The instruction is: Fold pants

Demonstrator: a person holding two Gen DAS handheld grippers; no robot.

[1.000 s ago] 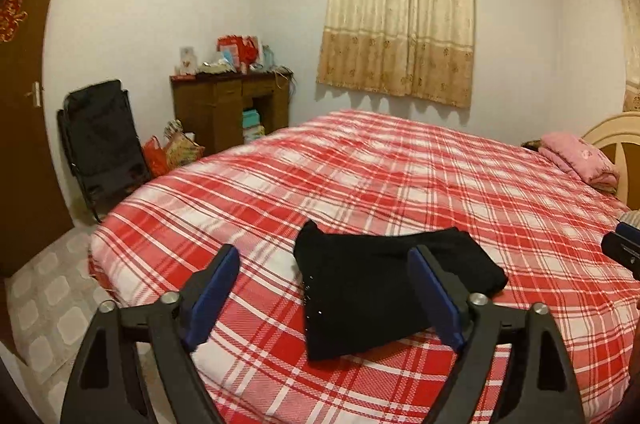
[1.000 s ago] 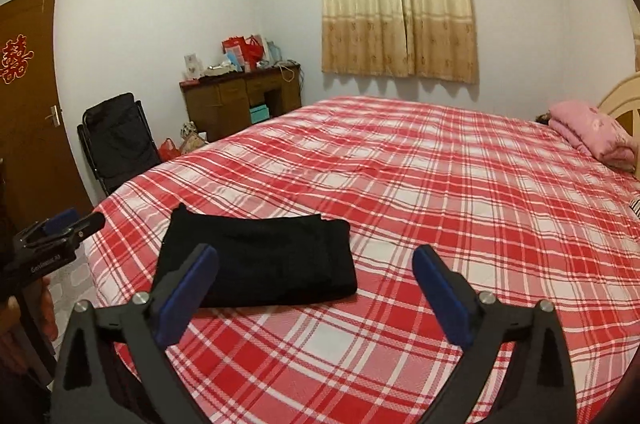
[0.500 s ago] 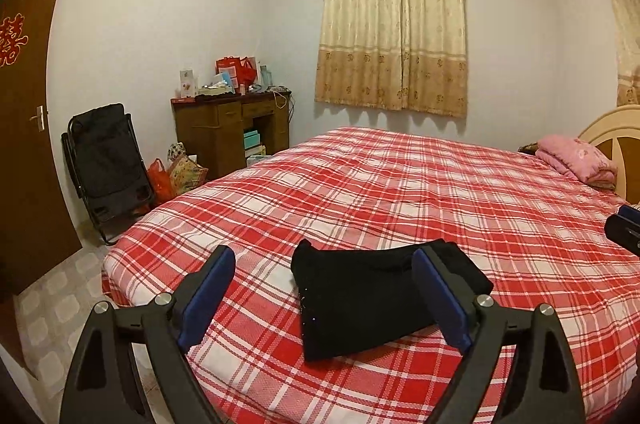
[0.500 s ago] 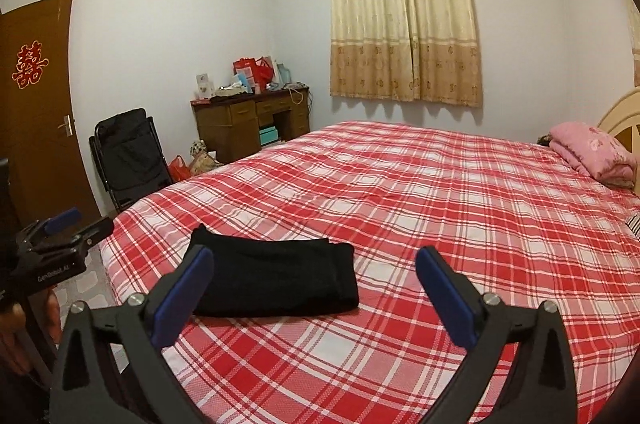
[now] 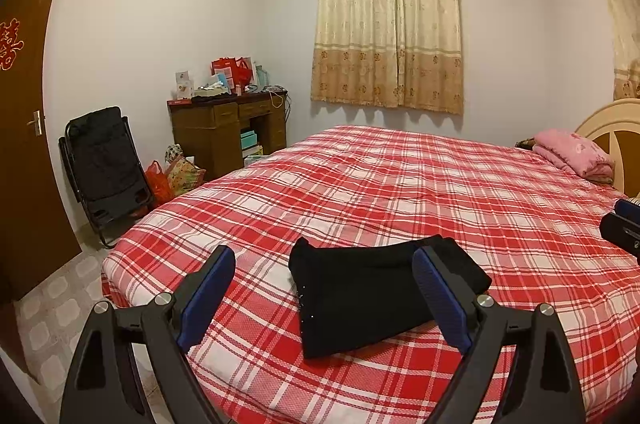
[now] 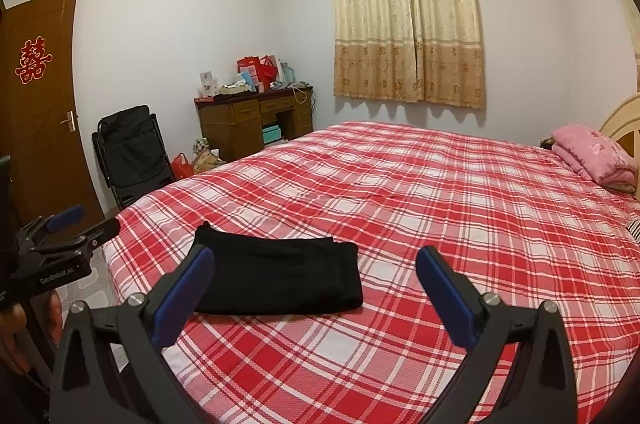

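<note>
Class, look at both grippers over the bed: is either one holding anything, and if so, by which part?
Nothing is held. The left gripper and right gripper are both open and empty; the folded black pants lie free on the plaid bedspread.

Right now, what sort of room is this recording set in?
A home bedroom, most likely. A large bed with a red plaid cover fills the room, a folded pink quilt lies by the headboard, a curtained window sits behind, and a cluttered wooden desk stands in the corner.
</note>
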